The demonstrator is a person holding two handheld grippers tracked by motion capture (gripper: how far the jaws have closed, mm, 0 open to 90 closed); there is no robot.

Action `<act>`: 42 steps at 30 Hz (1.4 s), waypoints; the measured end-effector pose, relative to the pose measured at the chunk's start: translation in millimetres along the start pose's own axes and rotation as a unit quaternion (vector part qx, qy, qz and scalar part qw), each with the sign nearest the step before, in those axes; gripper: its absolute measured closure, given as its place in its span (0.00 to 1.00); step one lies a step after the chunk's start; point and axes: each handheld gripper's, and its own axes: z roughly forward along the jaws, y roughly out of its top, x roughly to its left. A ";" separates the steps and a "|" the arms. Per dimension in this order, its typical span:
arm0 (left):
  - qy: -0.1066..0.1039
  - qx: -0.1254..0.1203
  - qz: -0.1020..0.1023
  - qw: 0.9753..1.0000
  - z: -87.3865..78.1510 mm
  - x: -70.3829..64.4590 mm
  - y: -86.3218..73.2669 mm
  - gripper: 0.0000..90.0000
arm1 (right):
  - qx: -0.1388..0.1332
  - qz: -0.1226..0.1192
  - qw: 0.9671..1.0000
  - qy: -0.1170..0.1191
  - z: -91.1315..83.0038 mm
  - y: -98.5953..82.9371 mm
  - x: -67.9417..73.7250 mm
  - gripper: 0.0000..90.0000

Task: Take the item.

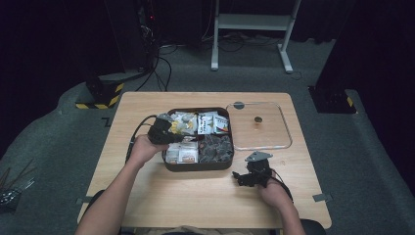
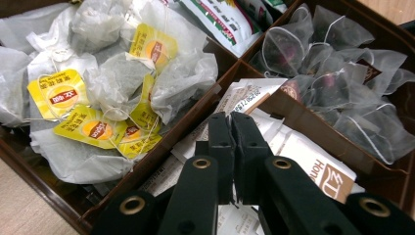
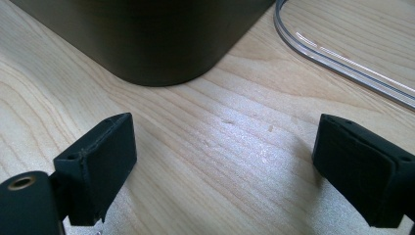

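A dark brown box [image 1: 198, 167] with four compartments sits mid-table. It holds paper tea bags with yellow tags [image 2: 98, 98], clear mesh pyramid bags [image 2: 342, 88], white sachets [image 2: 313, 161] and printed packets [image 2: 230, 19]. My left gripper [image 1: 169, 137] hovers over the box's left half. In the left gripper view, the left gripper [image 2: 229, 117] is shut just above the white sachets, with nothing clearly between its jaws. My right gripper [image 1: 244, 176] rests on the wood by the box's front right corner. In the right gripper view, the right gripper [image 3: 225, 161] is open over bare table, facing the box corner [image 3: 147, 39].
A clear flat lid [image 1: 264, 134] lies on the table right of the box; its rounded edge [image 3: 342, 61] is close ahead of the right gripper. Bare wood stretches along the table's front. Cables and a white frame stand on the floor beyond.
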 end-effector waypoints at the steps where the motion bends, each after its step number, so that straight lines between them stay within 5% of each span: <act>1: 0.000 -0.002 0.001 1.000 -1.3 -0.2 0.1 0.98 | 0.000 0.000 1.000 0.000 0.2 0.1 0.0 0.10; 22: 0.010 -0.028 -0.022 0.999 -30.4 3.8 -6.5 0.98 | 0.002 -0.002 1.000 0.005 3.1 3.2 -1.0 0.09; 42: 0.026 -0.059 -0.061 0.996 -60.1 15.8 -24.2 0.98 | 0.001 -0.006 1.000 0.008 8.3 8.4 -3.8 0.09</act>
